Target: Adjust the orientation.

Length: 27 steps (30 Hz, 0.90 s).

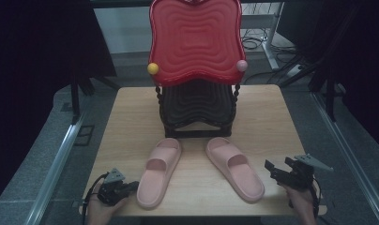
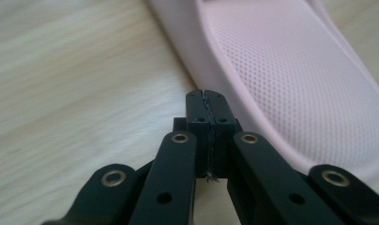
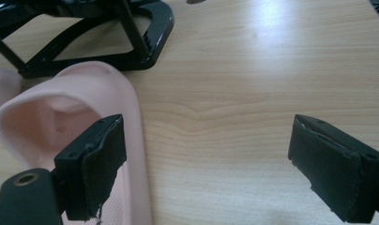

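High view: two slippers near the table's front edge

Left gripper [image 1: 131, 186] sits beside the left slipper [image 1: 158, 171]; right gripper [image 1: 272, 169] beside the right slipper [image 1: 234, 168].

Left gripper view: jaws clenched, empty.

Right gripper view: jaws spread wide.

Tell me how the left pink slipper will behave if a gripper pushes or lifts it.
The left pink slipper looks like moulded foam, so probably light and slightly bendy. Lying flat on the wooden table, it should slide rather than roll or tip. Its dimpled footbed may help grip.
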### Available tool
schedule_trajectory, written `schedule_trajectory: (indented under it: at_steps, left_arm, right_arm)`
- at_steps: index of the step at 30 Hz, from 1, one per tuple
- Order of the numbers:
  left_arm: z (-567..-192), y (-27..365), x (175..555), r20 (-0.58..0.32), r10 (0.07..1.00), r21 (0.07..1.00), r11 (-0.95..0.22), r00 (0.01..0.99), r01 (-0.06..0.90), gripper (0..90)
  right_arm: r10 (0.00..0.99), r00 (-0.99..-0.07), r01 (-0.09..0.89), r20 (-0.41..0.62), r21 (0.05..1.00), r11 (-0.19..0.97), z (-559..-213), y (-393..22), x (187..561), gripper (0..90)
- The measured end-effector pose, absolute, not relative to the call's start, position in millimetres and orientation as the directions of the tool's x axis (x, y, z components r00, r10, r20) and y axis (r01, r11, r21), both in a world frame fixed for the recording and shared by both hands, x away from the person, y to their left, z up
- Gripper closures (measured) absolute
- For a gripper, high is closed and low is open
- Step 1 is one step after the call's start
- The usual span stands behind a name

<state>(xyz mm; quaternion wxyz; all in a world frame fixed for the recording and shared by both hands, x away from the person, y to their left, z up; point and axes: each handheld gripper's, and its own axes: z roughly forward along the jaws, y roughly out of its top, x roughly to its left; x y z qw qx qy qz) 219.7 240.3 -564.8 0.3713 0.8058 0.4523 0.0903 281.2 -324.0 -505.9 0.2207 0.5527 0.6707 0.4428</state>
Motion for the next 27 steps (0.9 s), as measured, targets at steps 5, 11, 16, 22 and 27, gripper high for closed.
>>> schedule_trajectory:
  at_steps: [5,11,16,22,27]
  left_arm:
    - [-562,215,215,-0.187,0.746,0.676,-0.374,0.639,0.635,89.7]
    - [-560,173,217,-0.185,0.666,0.67,-0.452,0.722,0.588,89.6]
    - [-558,158,219,-0.188,0.641,0.682,-0.46,0.744,0.568,89.6]
    - [-546,163,223,-0.188,0.646,0.718,-0.424,0.74,0.552,88.8]
    - [-525,187,229,-0.194,0.692,0.786,-0.314,0.695,0.532,80.3]
  right_arm:
    - [0.933,-0.304,0.552,0.194,0.834,0.006,-505,-321,280,11.5]
    - [0.93,-0.313,0.556,0.19,0.831,0.017,-506,-317,279,11.5]
    - [0.929,-0.317,0.563,0.188,0.826,0.025,-508,-316,279,11.5]
    - [0.925,-0.332,0.568,0.184,0.822,0.041,-509,-315,279,12.4]
    - [0.913,-0.377,0.569,0.154,0.817,0.097,-508,-309,275,12.6]
